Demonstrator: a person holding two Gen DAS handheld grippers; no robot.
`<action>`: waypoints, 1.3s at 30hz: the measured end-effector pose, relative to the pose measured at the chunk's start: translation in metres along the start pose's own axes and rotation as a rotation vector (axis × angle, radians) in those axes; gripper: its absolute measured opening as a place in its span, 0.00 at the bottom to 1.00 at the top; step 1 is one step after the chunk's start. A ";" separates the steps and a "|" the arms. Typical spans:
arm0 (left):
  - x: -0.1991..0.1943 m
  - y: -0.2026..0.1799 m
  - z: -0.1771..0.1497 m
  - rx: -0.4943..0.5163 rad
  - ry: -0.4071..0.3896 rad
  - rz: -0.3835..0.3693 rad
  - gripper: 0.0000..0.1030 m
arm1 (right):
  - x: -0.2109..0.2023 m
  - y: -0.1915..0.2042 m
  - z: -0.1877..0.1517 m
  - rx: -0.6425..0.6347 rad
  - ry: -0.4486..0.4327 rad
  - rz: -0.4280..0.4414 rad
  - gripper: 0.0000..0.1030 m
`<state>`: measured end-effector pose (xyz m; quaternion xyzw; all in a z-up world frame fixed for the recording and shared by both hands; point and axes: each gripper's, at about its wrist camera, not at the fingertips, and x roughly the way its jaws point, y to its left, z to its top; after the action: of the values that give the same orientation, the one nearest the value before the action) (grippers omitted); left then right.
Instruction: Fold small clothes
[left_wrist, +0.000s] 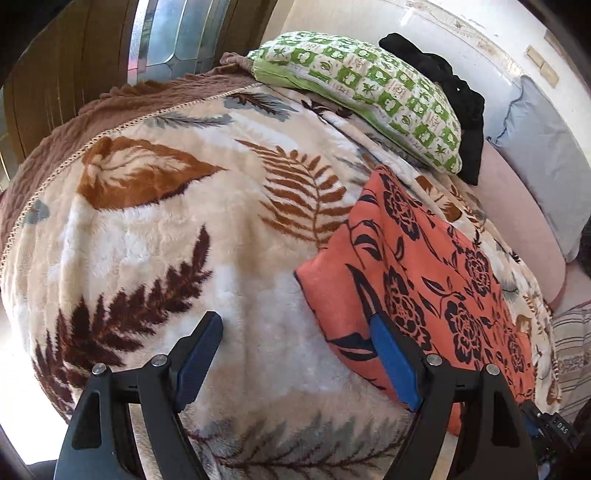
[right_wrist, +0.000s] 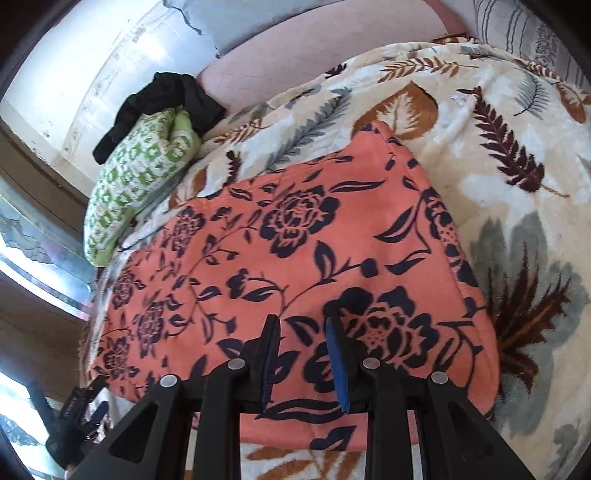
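Coral garment (right_wrist: 295, 258) – black flowers; cream blanket (left_wrist: 166, 240) – leaf-printed.

Left gripper (left_wrist: 291, 332) fingers spread wide (both tilted downward); right gripper (right_wrist: 301, 328) fingers narrowly parted.

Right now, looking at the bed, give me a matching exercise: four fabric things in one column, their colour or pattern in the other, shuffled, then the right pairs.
Things:
1. folded garment
2. blanket
3. pillow
4. bundle of cloth behind the pillow

Colours or patterns:
A. plain black
B. green and white squares
C. coral with dark navy flowers
D. cream with brown and grey leaves

Right pairs: 1-C, 2-D, 3-B, 4-A
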<state>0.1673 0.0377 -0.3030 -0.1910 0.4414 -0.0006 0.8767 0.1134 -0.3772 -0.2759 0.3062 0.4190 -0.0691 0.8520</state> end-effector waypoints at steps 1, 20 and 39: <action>0.001 -0.003 0.000 0.004 -0.001 -0.014 0.80 | 0.000 0.002 -0.002 -0.010 -0.002 -0.010 0.28; 0.014 -0.072 0.008 0.221 -0.097 -0.108 0.21 | -0.004 -0.027 0.009 0.080 -0.021 0.037 0.29; -0.085 -0.258 -0.095 0.905 -0.192 -0.590 0.82 | -0.046 -0.078 0.065 0.238 -0.133 0.342 0.77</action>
<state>0.0850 -0.2185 -0.2015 0.0903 0.2427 -0.4189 0.8703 0.0982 -0.4839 -0.2480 0.4663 0.2928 0.0075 0.8347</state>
